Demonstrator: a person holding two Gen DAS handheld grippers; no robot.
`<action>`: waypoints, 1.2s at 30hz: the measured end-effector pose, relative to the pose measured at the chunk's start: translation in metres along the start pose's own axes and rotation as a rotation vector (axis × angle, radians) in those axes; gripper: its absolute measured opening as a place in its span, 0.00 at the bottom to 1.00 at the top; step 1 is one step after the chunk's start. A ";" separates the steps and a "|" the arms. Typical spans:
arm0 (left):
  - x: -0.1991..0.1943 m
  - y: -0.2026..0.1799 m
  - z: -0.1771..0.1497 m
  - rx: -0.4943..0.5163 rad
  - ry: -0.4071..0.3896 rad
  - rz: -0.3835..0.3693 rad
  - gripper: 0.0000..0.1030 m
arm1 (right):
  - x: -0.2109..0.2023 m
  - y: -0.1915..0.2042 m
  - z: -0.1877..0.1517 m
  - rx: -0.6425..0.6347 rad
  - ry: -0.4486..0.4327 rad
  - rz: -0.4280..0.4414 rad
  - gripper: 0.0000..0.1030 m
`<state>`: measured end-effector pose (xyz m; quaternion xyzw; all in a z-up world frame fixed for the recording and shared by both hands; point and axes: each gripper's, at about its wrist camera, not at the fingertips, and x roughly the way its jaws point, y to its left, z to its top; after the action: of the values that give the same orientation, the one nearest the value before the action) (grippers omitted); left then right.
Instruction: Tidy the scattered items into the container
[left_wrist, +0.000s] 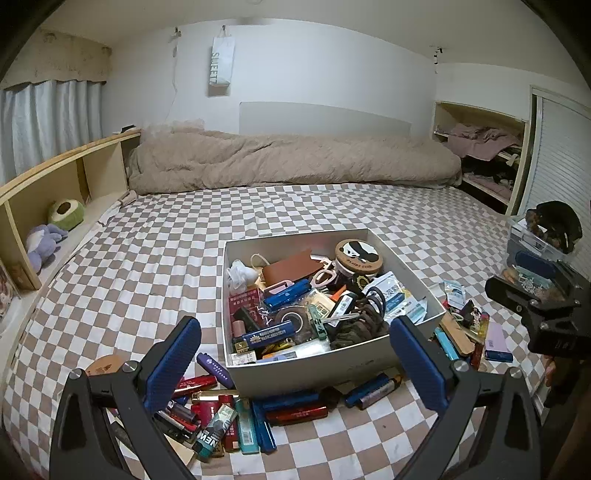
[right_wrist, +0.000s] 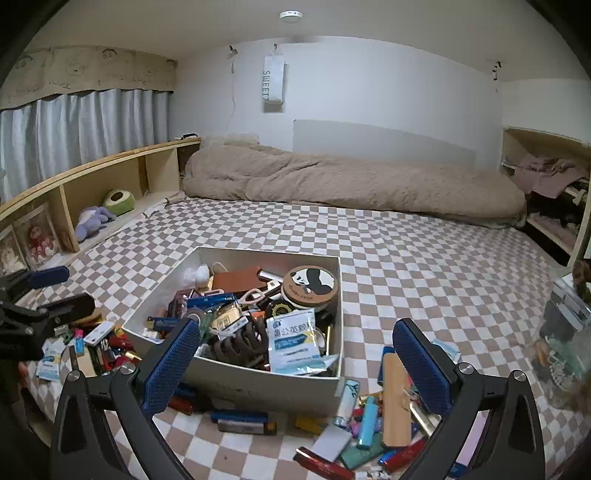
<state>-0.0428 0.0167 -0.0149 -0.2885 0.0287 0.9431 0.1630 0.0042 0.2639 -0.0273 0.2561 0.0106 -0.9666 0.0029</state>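
Blue ribbed pads line both claws, and both stand spread wide with nothing between them: the left claw (left_wrist: 295, 365) hangs over the near-left clutter, the right claw (right_wrist: 297, 365) over the near-right clutter. Just beneath our left claw lie the lighters (left_wrist: 236, 417) and small tubes, heaped and touching one another on the checked bed sheet (left_wrist: 147, 258); under our right sit a turquoise lighter (right_wrist: 368, 424) and a wooden strip (right_wrist: 395, 402). The white box (left_wrist: 306, 373) stands between the two piles, already nearly full. We judge it best to pick one loose, outlying piece, close across its narrow width, lift clear of the box wall, and release low over a gap so nothing spills.
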 end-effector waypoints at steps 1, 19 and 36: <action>-0.001 -0.002 0.000 0.004 -0.002 0.001 1.00 | -0.002 0.000 -0.001 -0.002 0.000 -0.003 1.00; -0.018 -0.013 -0.008 0.019 -0.011 0.011 1.00 | -0.027 -0.005 -0.012 -0.004 -0.015 0.000 1.00; -0.019 -0.013 -0.012 0.029 -0.011 0.034 1.00 | -0.031 0.001 -0.015 -0.022 -0.011 0.005 1.00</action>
<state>-0.0175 0.0213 -0.0141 -0.2806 0.0464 0.9467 0.1515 0.0386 0.2633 -0.0249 0.2508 0.0206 -0.9678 0.0083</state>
